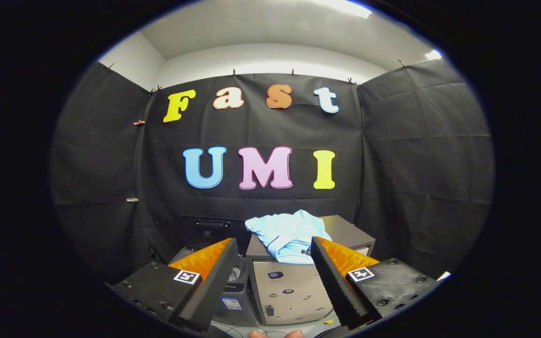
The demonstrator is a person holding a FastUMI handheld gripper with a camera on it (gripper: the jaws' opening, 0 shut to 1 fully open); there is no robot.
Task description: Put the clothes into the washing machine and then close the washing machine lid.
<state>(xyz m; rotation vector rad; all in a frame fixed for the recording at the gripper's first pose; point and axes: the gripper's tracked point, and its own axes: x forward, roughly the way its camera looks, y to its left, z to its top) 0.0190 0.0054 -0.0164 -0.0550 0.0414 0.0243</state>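
Early going here: the gripper (273, 281) hangs back with its fingers spread wide and nothing between them. The clothes, a pale blue shirt (287, 234), lie crumpled on top of a grey cabinet (289, 291) just ahead of the fingers, draped over its front edge. The washing machine (226, 277) sits just beside that cabinet, dark and low, lid (209, 230) apparently standing up; whether anything is in the drum, I cannot tell. By my read everything remains: grab, load, close.
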